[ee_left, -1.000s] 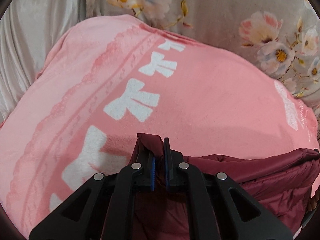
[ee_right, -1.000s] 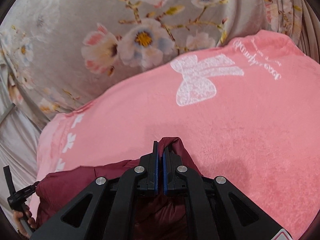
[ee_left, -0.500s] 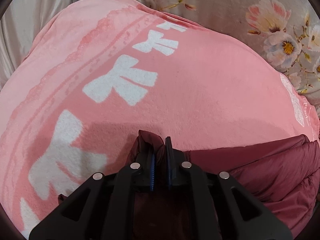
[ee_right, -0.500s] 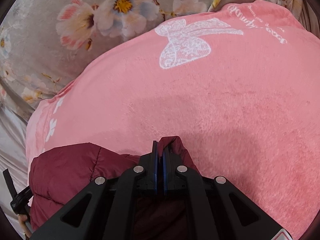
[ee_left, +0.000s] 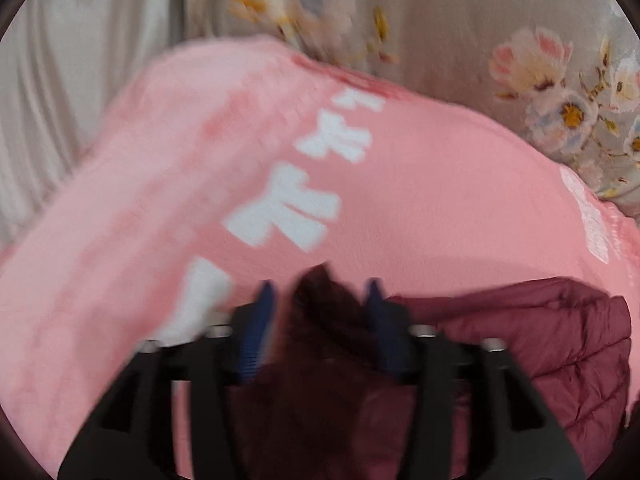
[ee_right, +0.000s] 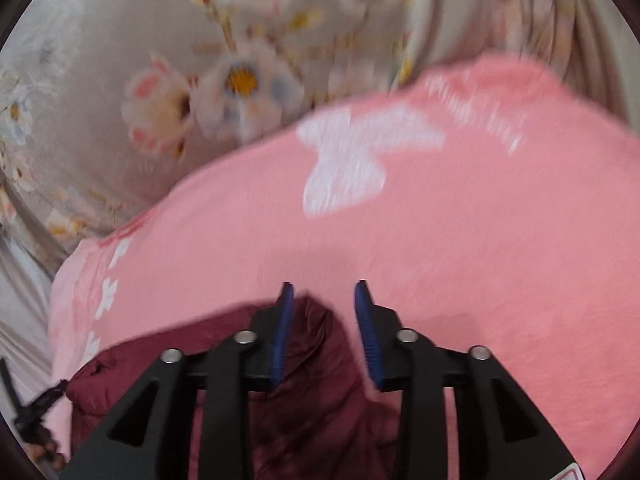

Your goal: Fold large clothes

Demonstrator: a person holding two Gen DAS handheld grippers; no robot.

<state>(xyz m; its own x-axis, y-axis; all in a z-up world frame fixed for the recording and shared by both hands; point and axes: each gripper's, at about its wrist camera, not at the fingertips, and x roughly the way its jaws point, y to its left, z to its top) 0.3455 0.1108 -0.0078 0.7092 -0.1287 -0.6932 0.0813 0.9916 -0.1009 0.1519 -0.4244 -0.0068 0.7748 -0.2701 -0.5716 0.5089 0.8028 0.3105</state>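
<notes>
Maroon quilted jacket lying on a pink blanket, near edge of the scene, bunched and folded over. Spread across from under the left gripper toward the right, puffed panels showing at far right of the left wrist view. In the right wrist view, same jacket stretching left from the right gripper.

Left gripper: jaws parted, just been opening, blue pads standing clear on both sides of a raised corner of jacket fabric. Corner poking up between the pads, not pinched, a gap visible on each side. Picture blurred.

Right gripper: jaws also parted, just been opening, less wide than the left. Jacket corner between the pads, close against the left pad, clear of the right pad. Released, not clamped.

Pink blanket printed with white bows in a row at left, one larger white bow at far right. Beyond the blanket, far side: grey floral bedding. Pale pleated fabric at far left. At the lower left edge of the right wrist view, a hand on a black handle, partly cut off.
</notes>
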